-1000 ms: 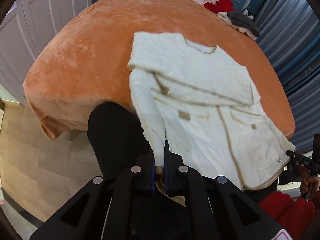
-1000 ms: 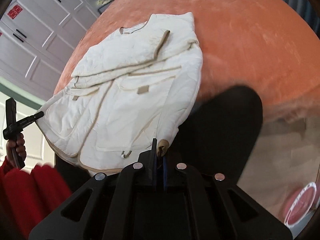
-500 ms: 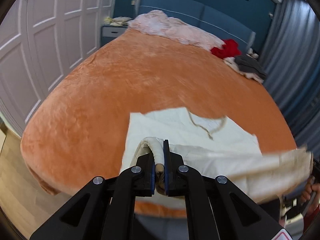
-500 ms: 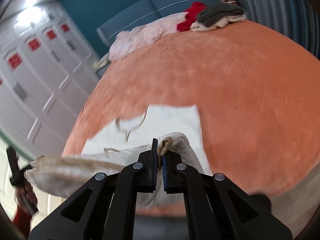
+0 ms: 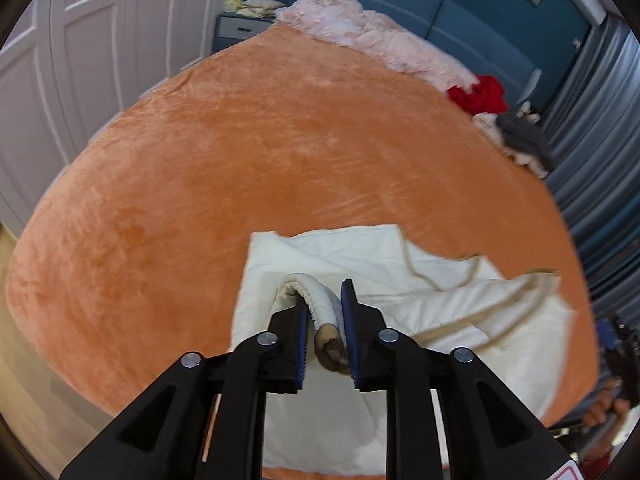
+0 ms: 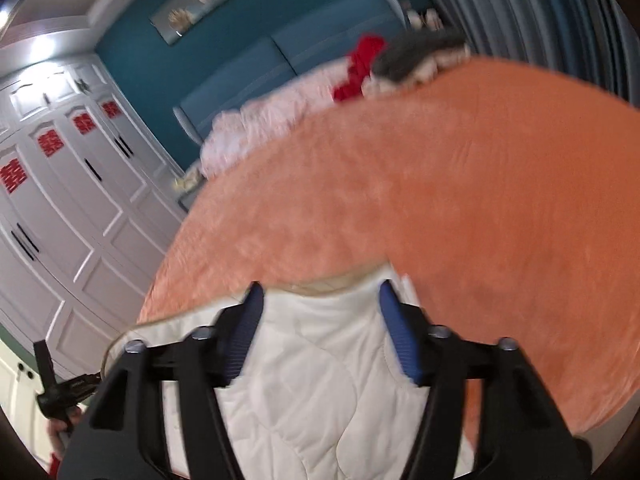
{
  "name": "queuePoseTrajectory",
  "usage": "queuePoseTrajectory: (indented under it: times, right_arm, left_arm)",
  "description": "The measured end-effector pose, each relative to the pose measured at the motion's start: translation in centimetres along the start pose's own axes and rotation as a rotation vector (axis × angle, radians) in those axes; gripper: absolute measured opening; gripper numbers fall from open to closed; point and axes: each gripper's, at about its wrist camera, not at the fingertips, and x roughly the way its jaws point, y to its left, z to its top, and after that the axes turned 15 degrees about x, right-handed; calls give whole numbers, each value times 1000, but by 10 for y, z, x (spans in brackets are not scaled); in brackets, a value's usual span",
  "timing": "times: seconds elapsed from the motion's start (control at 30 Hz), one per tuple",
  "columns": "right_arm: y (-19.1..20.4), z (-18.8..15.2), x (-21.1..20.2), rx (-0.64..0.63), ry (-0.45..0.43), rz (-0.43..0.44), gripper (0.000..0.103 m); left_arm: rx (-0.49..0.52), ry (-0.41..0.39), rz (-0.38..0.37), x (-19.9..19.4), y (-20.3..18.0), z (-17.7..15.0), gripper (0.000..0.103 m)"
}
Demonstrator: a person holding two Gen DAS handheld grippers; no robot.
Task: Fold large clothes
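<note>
Across the orange bedspread (image 5: 240,168), we release the cream jacket (image 5: 460,320)'s bottom fold, left gripper (image 5: 325,322) and right gripper (image 6: 320,332) jaws opening; next we withdraw both clear.

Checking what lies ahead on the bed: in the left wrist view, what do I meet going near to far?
Left gripper → cream jacket → bare orange blanket → red garment → blue headboard.

Jacket (image 5: 360,264): cream, quilted stitch pattern, tan edge trim. Bed cover (image 5: 248,168): plain orange plush. Gripper pads (image 6: 400,340): blue, ribbed; bodies black. Wardrobe doors (image 6: 72,216): white with red emblems. Headboard (image 5: 460,20): blue. Curtains (image 5: 592,128): grey-blue
</note>
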Motion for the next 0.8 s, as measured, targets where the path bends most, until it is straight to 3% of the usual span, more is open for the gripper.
queuePoseTrajectory:
  times: [0.23,0.43,0.5,0.57,0.6,0.63,0.73,0.8]
  right_arm:
    - [2,-13,4,-120,34,-67,65]
    - [-12,-30,13,-104,90,-75,65]
    - [-15,-34,14,-98,104,-74,65]
    - [-16,-38,14,-103,111,-80,65]
    - [-16,-40,15,-108,115,-80,65]
    - [-15,-42,16,-114,117,-83,65]
    - [-15,-43,20,-119,116,-98,65]
    - [-17,-41,24,-114,115,-111,68]
  left_arm:
    - [17,-48,-87,-27,-6,4,26]
    - [-19,-92,-159,-50,2,7,28]
    - [-67,-161,-112,-64,11,5,29]
    - [-66,-275,-69,-89,17,6,47]
    - [-60,-306,-37,-97,18,7,61]
    - [-45,-324,11,-102,19,9,62]
    - [25,-272,69,-92,17,14,68]
    - [43,-220,70,-74,17,12,72]
